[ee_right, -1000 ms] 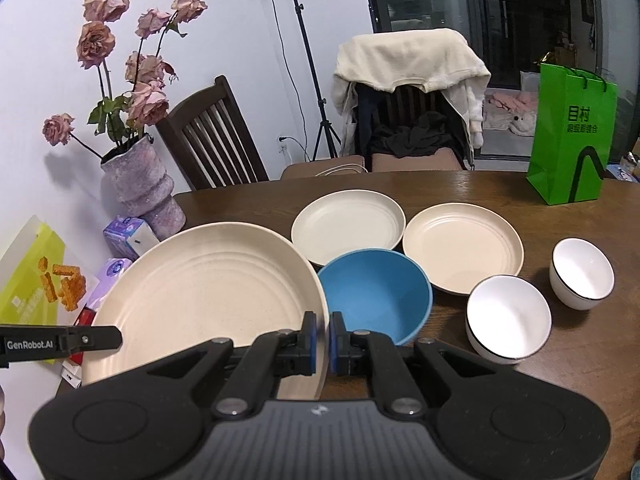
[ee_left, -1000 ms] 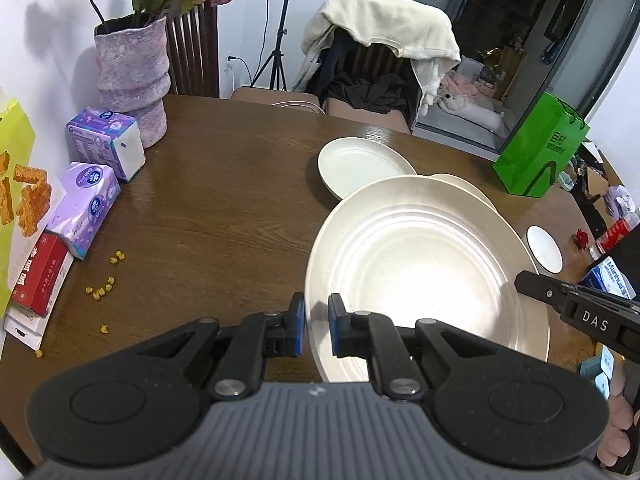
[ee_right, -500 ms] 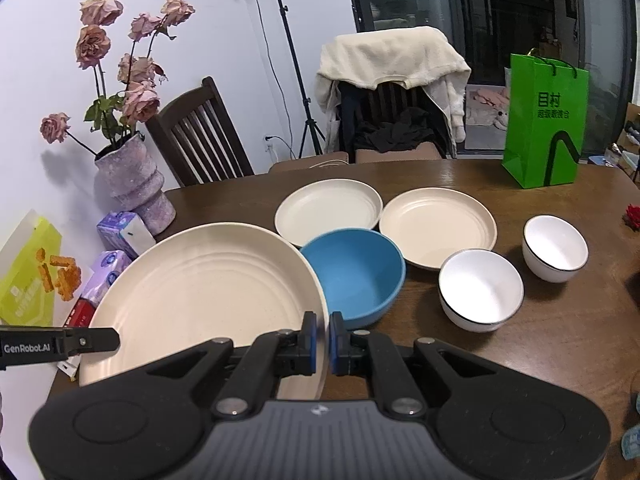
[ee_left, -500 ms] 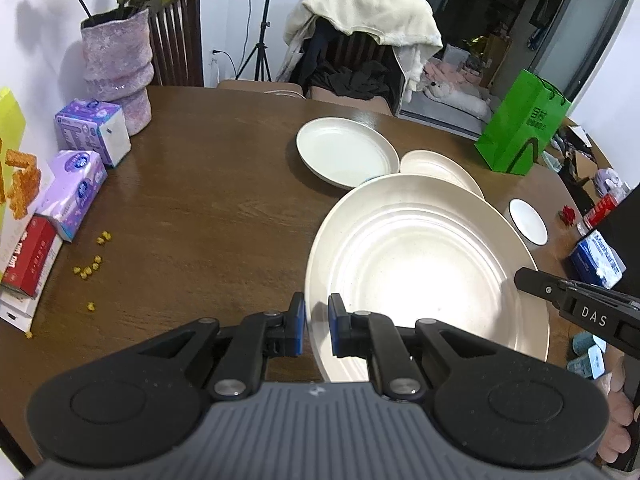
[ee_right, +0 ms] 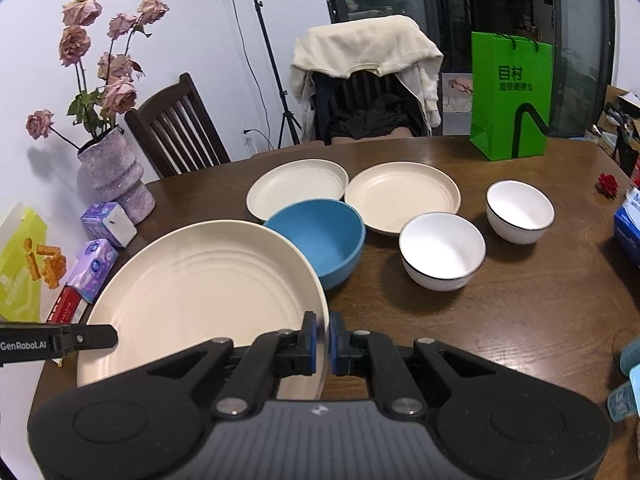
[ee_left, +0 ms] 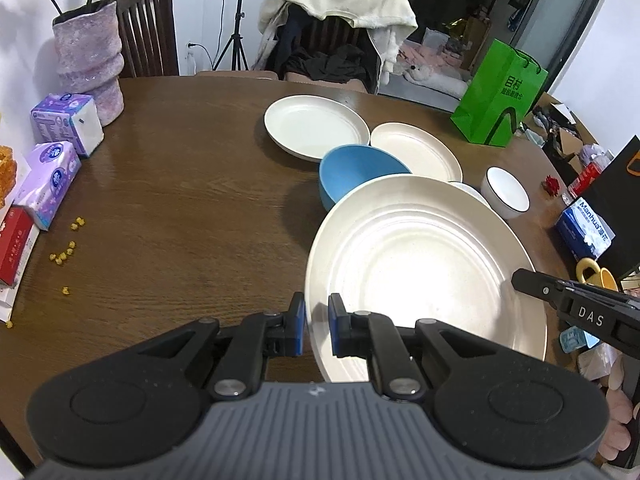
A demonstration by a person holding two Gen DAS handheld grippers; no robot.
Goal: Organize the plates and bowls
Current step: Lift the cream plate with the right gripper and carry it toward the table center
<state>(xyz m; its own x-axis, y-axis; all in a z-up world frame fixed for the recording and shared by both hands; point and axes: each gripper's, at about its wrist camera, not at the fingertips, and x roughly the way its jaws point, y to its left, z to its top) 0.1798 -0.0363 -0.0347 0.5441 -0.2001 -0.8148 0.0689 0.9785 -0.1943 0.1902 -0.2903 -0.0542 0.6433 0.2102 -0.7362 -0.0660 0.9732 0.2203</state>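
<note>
**Big plate in two grips, table opening up ahead**

Both grippers are clamped on the large cream ridged plate [ee_left: 424,272]: the left gripper [ee_left: 317,330] pinches its near-left rim, the right gripper [ee_right: 322,338] its near-right rim. The plate fills the lower centre of both views, carried above the dark wooden table [ee_left: 180,200].

And here is the change: a second ago the left view showed little beyond the plate, and now the blue bowl [ee_left: 360,172] has come out from behind it at centre, with one white black-rimmed bowl [ee_left: 506,194] to its right. The whole scene has dropped lower in the frame. My read: the plate is being pulled back and lifted, perhaps to become the base of a stack.

Across the right view's middle sit two smaller cream plates [ee_right: 296,192] [ee_right: 402,196] and two white bowls [ee_right: 442,252], none stacked yet.

Writing: "DAS" on the right gripper's finger [ee_left: 588,316], "GenRobot.AI" on the left's [ee_right: 24,346], "Manhua" on the blue tissue pack [ee_left: 586,234], and Chinese characters on the green paper bag [ee_right: 512,96].
</note>
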